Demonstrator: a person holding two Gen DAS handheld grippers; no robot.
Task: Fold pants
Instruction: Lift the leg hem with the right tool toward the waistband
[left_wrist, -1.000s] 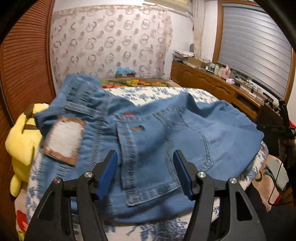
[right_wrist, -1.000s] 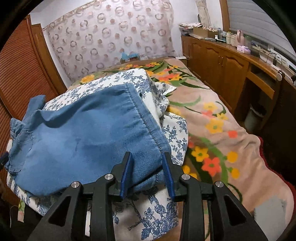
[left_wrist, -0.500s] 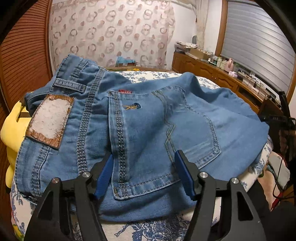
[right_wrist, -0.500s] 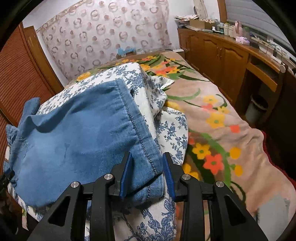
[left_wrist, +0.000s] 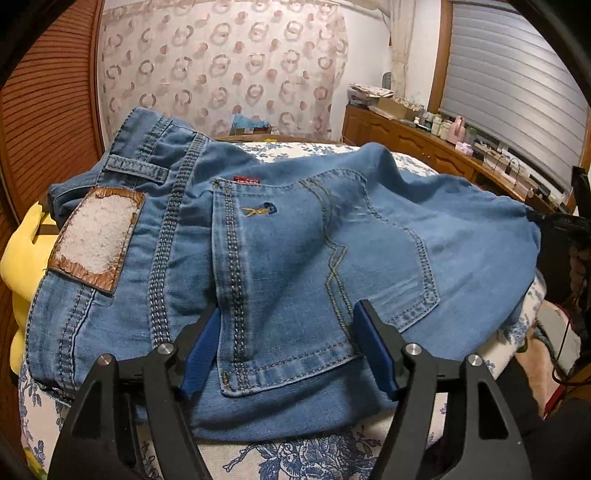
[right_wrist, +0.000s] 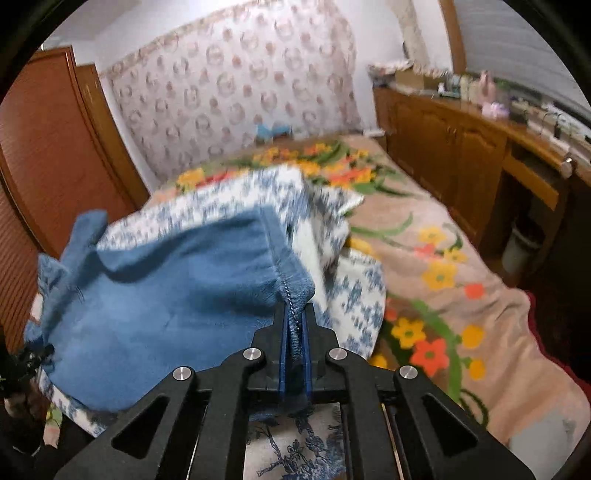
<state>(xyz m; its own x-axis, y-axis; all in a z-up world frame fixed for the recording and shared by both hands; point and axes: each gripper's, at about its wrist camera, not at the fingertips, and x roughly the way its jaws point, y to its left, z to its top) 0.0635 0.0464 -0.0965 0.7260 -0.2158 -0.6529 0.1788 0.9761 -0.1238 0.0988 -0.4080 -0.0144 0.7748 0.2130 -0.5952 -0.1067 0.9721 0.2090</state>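
Note:
Blue jeans (left_wrist: 295, 229) lie back side up on a folded quilt, with the leather waist patch (left_wrist: 96, 236) at the left. My left gripper (left_wrist: 289, 310) hovers low over the back pocket (left_wrist: 325, 258). Its jaws are opening, one finger on each side of the pocket's lower part, and the pads do not press the denim. In the right wrist view the pants leg (right_wrist: 177, 295) spreads to the left. My right gripper (right_wrist: 295, 310) is shut on the leg's hem (right_wrist: 291, 280), which is pinched upright between the pads and raised off the quilt.
A yellow plush toy (left_wrist: 22, 254) sits left of the waist. The blue-flowered quilt (left_wrist: 295, 454) lies under the jeans on a flowered blanket (right_wrist: 461, 295). A wooden cabinet (right_wrist: 461, 147) with a bin (right_wrist: 521, 251) runs along the right, and a wooden door (right_wrist: 44, 147) stands left.
My right gripper has shut on the leg's hem and lifted it slightly. My left gripper has come closer over the back pocket, its jaws a little wider.

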